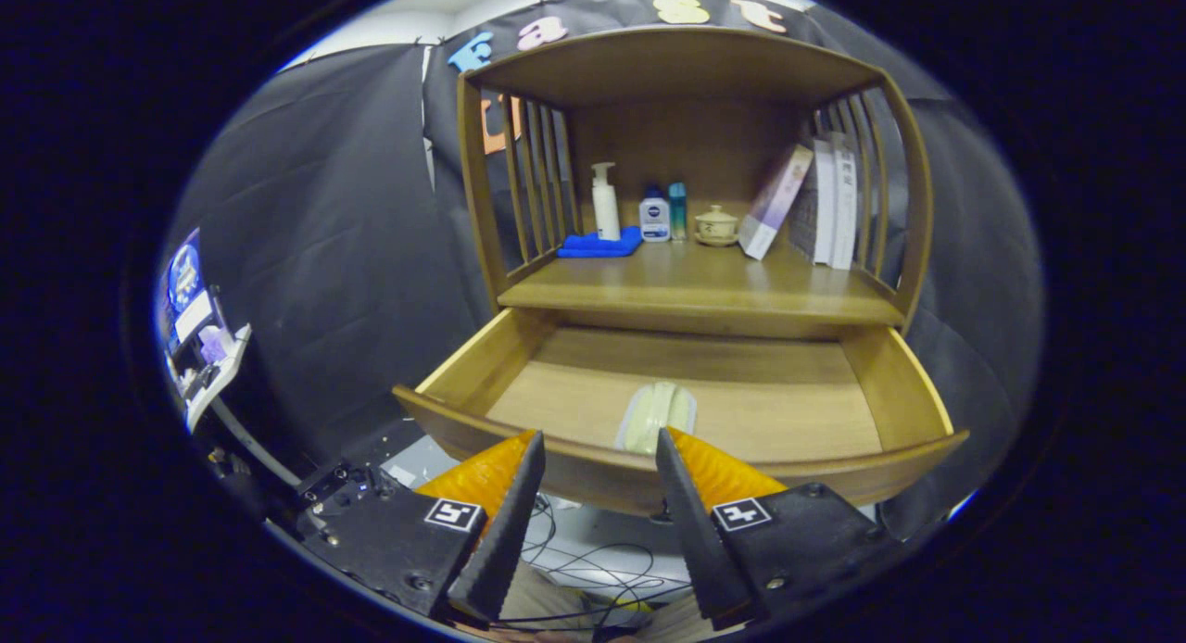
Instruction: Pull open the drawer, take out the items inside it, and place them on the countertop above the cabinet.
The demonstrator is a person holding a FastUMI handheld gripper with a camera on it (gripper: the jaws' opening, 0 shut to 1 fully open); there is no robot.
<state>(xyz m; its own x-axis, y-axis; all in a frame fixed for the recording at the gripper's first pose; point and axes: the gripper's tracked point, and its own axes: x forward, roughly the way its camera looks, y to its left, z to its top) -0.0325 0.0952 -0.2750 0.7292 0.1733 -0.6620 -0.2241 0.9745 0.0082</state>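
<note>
The wooden drawer [482, 365] stands pulled out under the cabinet's countertop [686, 286]. One pale greenish packet [656, 411] lies on the drawer floor near the front wall, just ahead of my fingers and slightly toward the right one. My gripper [600, 444] is open, held in front of the drawer's front panel, with nothing between its fingers. The near end of the packet is hidden behind the drawer front.
At the back of the countertop stand a white pump bottle [605, 201], a folded blue cloth [602, 245], two small bottles [663, 214] and a lidded pot [716, 226]. Books [825, 203] lean at its right. Slatted cabinet sides flank it. Cables [593, 560] lie below.
</note>
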